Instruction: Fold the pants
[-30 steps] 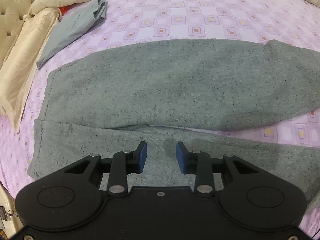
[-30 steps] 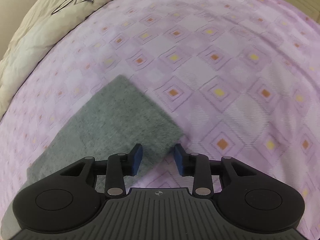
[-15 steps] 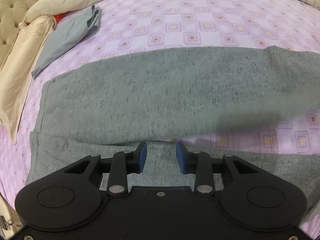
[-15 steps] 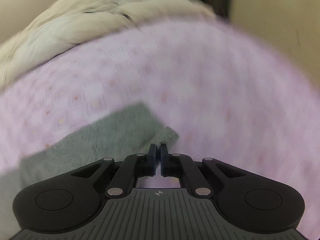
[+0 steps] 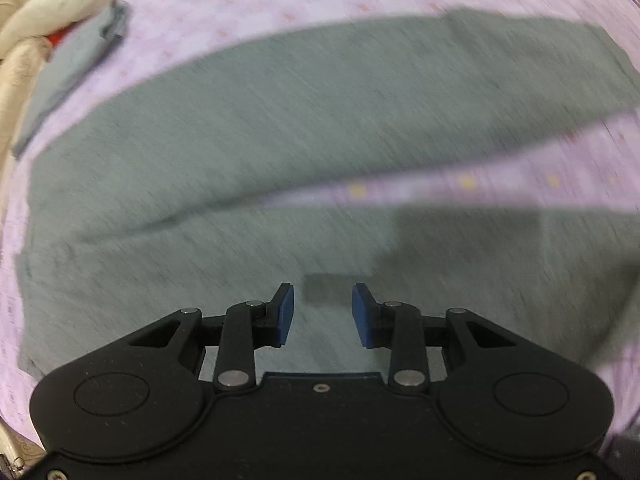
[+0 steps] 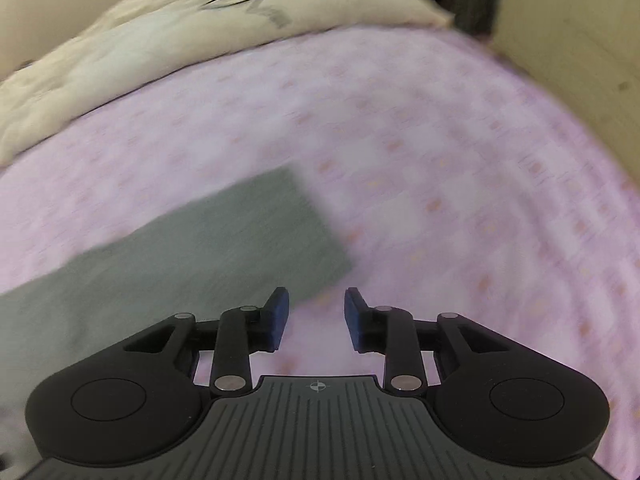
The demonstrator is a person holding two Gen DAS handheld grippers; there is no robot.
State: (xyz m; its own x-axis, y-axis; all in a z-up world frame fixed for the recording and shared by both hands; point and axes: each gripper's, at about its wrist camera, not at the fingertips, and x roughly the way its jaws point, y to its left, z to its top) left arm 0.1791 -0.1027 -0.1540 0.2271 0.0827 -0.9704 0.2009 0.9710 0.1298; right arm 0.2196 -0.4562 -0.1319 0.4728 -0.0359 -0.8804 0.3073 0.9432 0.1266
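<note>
1. My left gripper (image 5: pixel 322 314): jaws spread wide, nothing between them. It hovers over the near leg of the pants (image 5: pixel 280 128), waist end off to my left.
2. My right gripper (image 6: pixel 316 316): also wide open and holding nothing. It sits just short of the cuff (image 6: pixel 288 232), whose near corner lies under the left fingertip.
3. Pants lie flat on the purple bedsheet (image 6: pixel 440 160), legs splayed, with a strip of sheet showing between them.
4. Step, as I judge it: the lengthwise fold, one leg onto the other, not yet done. Next move calls for pinching the near leg edge with both grippers, then carrying it over to the far leg with the edges matched.
5. Hard to read: both views are motion-blurred, so I can't tell whether either gripper touches the fabric. The near leg's edge is hidden under my left gripper body.
6. Far: a folded grey garment (image 5: pixel 76 60) and the cream duvet (image 6: pixel 160 40), well apart from the pants.
</note>
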